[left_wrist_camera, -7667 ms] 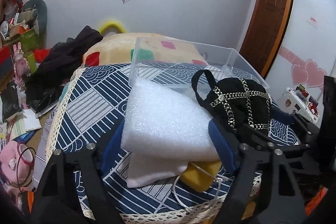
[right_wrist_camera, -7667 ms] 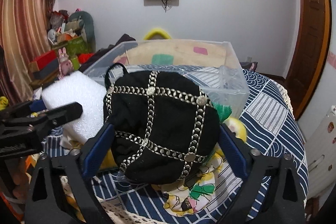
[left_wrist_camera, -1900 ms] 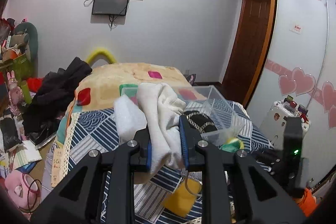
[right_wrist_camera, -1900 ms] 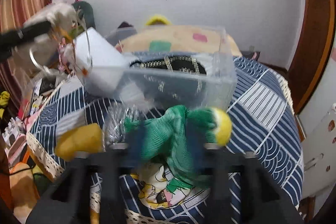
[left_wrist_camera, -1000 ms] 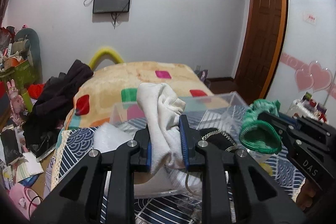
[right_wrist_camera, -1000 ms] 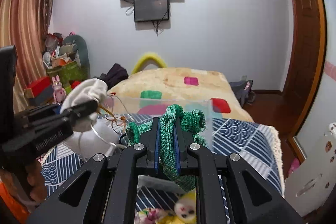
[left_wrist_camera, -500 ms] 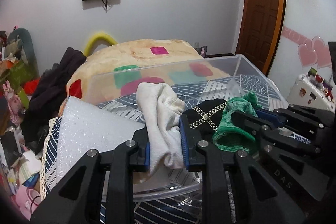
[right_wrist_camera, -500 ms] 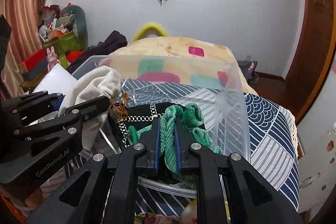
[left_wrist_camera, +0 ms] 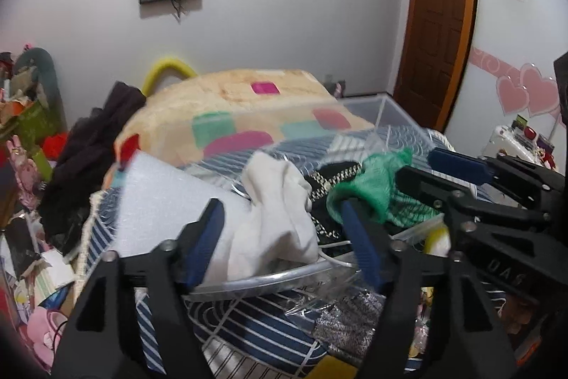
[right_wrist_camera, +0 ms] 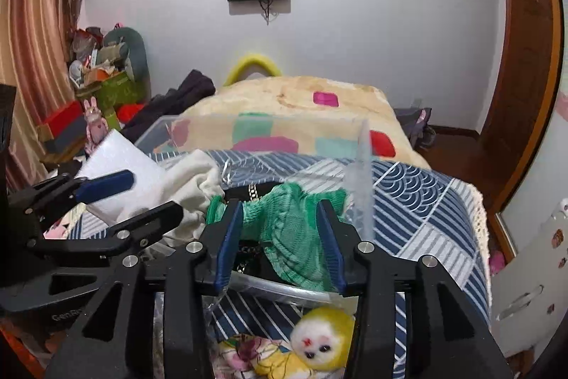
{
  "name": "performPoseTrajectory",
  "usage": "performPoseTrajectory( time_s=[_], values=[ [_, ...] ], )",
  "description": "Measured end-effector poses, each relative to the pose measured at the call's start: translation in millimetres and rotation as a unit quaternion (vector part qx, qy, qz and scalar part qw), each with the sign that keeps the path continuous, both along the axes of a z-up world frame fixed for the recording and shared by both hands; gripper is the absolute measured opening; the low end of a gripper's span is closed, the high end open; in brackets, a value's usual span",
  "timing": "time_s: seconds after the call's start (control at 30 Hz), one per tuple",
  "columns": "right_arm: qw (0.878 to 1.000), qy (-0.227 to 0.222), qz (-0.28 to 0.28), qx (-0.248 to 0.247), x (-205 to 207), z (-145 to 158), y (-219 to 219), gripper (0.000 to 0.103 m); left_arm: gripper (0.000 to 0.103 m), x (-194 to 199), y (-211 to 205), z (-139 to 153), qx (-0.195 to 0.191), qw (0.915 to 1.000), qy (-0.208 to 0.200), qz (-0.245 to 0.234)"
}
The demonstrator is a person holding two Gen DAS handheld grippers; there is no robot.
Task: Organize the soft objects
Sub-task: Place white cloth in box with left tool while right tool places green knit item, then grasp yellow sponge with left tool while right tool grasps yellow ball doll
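A crumpled cream-white cloth and a green knitted piece lie inside the clear plastic storage box, over a black chain-trimmed hat. The left gripper, jaws spread, straddles the cloth; the right gripper, likewise released, brackets the green knit. A white foam sheet leans at the box's left, on the blue patterned bedspread.

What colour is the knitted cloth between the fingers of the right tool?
Green. The knitted cloth shows best in the right wrist view, lying in the clear box.
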State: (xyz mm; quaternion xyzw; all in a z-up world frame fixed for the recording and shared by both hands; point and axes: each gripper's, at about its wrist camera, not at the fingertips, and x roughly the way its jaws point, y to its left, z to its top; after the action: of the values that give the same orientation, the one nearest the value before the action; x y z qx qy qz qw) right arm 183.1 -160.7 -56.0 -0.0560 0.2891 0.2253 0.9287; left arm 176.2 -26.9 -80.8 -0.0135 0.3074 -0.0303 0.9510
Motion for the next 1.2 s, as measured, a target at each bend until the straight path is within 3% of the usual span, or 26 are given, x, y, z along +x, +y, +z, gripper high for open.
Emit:
performPoseTrajectory(
  time_s=[0.1,0.37,0.5,0.87,1.2],
  values=[
    [1.000,-0.021,-0.002,0.007,-9.2,11.4,-3.5,0.049,0.072,-11.5,3.8,12.9,-0.003,0.9999,-0.016,0.003],
    [0.998,-0.067,-0.001,0.017,-33.5,34.4,-13.7,0.054,0.096,-48.7,14.8,42.8,-0.016,0.9983,-0.053,0.016],
    [0.997,-0.079,-0.009,0.009,-42.6,32.0,-18.9,0.066,0.099,-64.0,18.4,42.4,-0.017,0.9983,-0.052,0.021],
    [0.999,-0.018,-0.031,-0.012,-39.0,-14.6,-28.4,0.066,0.099,-82.3,11.5,-15.4,-0.025,0.9989,0.040,0.007],
    [0.998,0.041,-0.052,-0.019,-26.3,-51.6,-35.9,0.066,0.099,-87.3,7.2,-60.9,-0.047,0.9935,0.103,0.013]
  ],
)
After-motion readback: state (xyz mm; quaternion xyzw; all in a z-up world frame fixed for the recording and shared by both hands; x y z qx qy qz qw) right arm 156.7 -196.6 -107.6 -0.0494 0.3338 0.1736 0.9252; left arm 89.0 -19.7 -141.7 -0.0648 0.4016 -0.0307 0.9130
